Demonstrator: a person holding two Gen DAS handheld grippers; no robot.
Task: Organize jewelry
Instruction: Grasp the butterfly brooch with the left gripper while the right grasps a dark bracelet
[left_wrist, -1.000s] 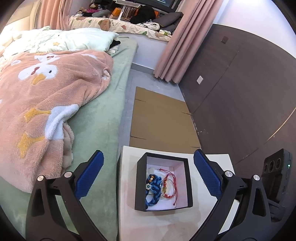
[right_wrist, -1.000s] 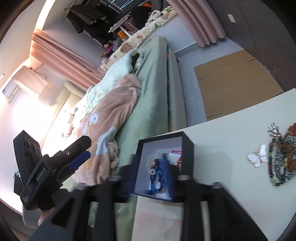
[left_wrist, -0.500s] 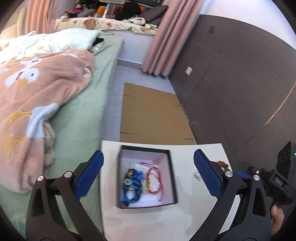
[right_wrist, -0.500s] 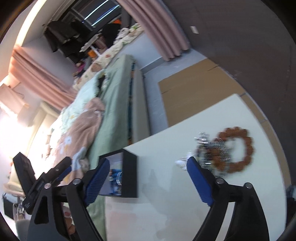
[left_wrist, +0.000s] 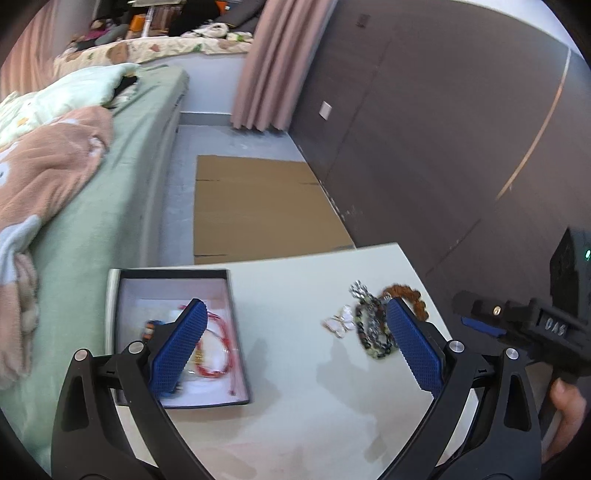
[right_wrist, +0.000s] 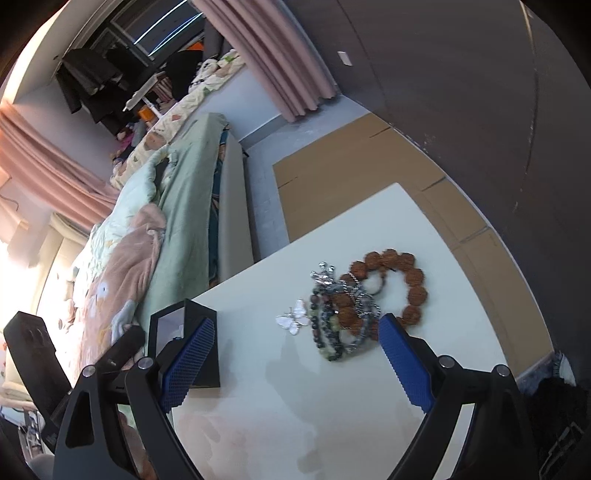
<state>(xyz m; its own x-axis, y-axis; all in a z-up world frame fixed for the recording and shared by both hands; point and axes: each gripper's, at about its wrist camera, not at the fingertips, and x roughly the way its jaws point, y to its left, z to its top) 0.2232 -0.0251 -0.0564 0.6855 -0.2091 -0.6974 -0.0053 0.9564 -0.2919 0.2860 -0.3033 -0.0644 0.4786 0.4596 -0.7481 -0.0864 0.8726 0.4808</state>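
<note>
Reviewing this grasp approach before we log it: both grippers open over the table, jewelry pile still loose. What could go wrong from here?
1. The brown bead bracelet, dark bead strand and silver chain overlap in one pile, so the right gripper may drag several pieces together.
2. The butterfly pendant lies flat and thin on the table; the pads may slip off it.
3. The black box sits at the table's left edge, by the bed; a nudge could tip it off.
</note>
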